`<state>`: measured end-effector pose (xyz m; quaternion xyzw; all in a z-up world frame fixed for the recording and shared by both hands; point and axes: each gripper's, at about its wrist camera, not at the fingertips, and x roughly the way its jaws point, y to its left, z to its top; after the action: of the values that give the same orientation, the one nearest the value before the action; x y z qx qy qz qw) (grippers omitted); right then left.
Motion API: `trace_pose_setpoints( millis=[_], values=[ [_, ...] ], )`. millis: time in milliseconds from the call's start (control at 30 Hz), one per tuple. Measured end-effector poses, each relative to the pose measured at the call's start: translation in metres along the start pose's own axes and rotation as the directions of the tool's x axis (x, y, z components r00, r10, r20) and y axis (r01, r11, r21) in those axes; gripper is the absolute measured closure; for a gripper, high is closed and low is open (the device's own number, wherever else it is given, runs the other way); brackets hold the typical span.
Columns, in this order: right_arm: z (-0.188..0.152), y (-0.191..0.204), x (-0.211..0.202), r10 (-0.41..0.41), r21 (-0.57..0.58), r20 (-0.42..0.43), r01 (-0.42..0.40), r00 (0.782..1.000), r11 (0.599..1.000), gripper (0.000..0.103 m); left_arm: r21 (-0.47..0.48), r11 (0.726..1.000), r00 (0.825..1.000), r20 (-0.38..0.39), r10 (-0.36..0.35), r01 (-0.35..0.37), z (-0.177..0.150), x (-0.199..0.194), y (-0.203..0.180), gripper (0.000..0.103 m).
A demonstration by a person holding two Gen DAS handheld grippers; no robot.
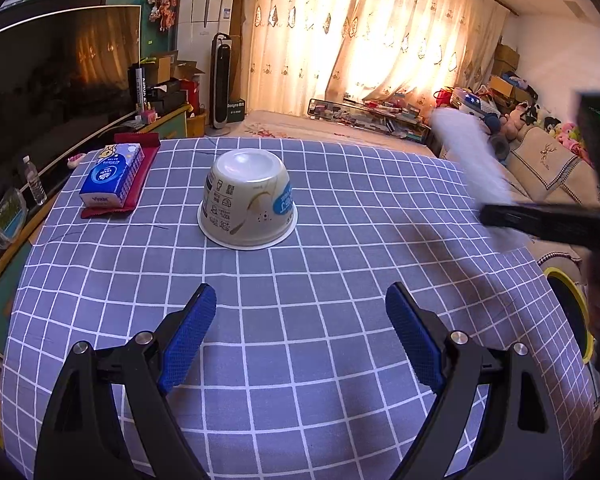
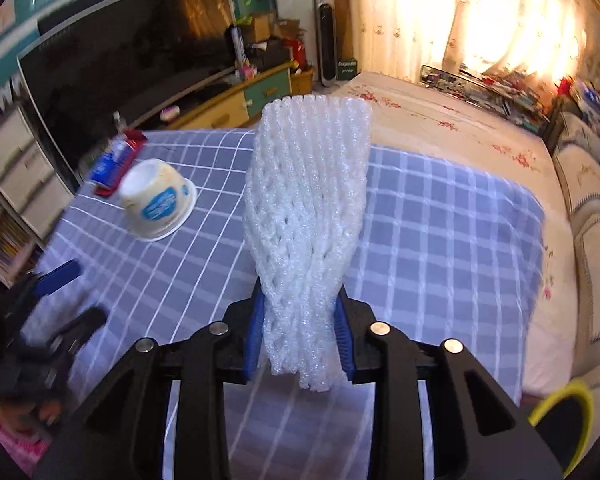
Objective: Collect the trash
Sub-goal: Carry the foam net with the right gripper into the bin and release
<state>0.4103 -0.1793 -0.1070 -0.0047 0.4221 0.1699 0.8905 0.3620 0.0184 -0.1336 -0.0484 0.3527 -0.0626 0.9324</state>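
Observation:
My right gripper (image 2: 300, 320) is shut on a white foam net sleeve (image 2: 306, 208), which stands up from the blue pads above the checked tablecloth (image 2: 440, 220). The left wrist view shows that sleeve (image 1: 470, 160) as a blur at the right edge, with the right gripper's black arm under it. An upside-down cream paper bowl (image 1: 249, 198) with a blue label rests mid-table; the right wrist view shows the bowl (image 2: 158, 204) at left. My left gripper (image 1: 300, 312) hovers open near the table's front, with nothing between its fingers.
A blue tissue pack (image 1: 112, 176) lies on a red cloth at the table's far left. A bin with a yellow rim (image 2: 564, 420) sits off the table's right side; the same bin (image 1: 572, 312) shows in the left wrist view. A sofa and a bed lie beyond.

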Motion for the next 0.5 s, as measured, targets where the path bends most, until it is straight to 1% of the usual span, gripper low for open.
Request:
trace_pose_setpoints(
  millis=[100, 133, 167, 233, 267, 333, 400, 500],
  values=[
    [-0.025, -0.026, -0.037, -0.021, 0.075, 0.044, 0.017, 0.999, 0.997, 0.073, 0.003, 1.000, 1.000, 0.006, 0.001, -0.001, 0.000, -0.002, -0.001, 0.017],
    [-0.037, -0.040, -0.051, -0.033, 0.107, 0.060, 0.027, 0.998, 0.994, 0.073, 0.005, 1.000, 1.000, 0.008, 0.000, 0.000, 0.000, -0.003, -0.002, 0.017],
    [-0.048, -0.052, -0.063, -0.061, 0.137, 0.073, 0.050, 0.995, 0.989, 0.073, 0.006, 1.000, 1.000, 0.009, -0.001, 0.000, 0.000, -0.003, -0.002, 0.017],
    [-0.070, -0.075, -0.085, -0.144, 0.199, 0.089, 0.124, 0.986, 0.972, 0.072, 0.010, 1.000, 1.000, 0.015, 0.002, -0.003, 0.000, -0.005, -0.003, 0.017],
    [-0.082, -0.090, -0.096, -0.182, 0.235, 0.087, 0.157, 0.979, 0.959, 0.072, 0.011, 1.000, 1.000, 0.018, 0.003, -0.003, 0.001, -0.006, -0.003, 0.017],
    [-0.104, -0.117, -0.110, -0.231, 0.308, 0.074, 0.198, 0.970, 0.930, 0.072, 0.012, 1.000, 1.000, 0.022, 0.004, -0.004, 0.000, -0.008, -0.004, 0.017],
    [-0.127, -0.150, -0.122, -0.291, 0.379, 0.035, 0.256, 0.956, 0.889, 0.071, 0.015, 1.000, 1.000, 0.021, 0.008, -0.009, 0.000, -0.007, -0.004, 0.017],
    [-0.156, -0.190, -0.131, -0.333, 0.466, -0.018, 0.302, 0.943, 0.831, 0.070, 0.022, 1.000, 1.000, 0.018, 0.015, -0.015, -0.001, -0.006, -0.005, 0.017]
  ],
)
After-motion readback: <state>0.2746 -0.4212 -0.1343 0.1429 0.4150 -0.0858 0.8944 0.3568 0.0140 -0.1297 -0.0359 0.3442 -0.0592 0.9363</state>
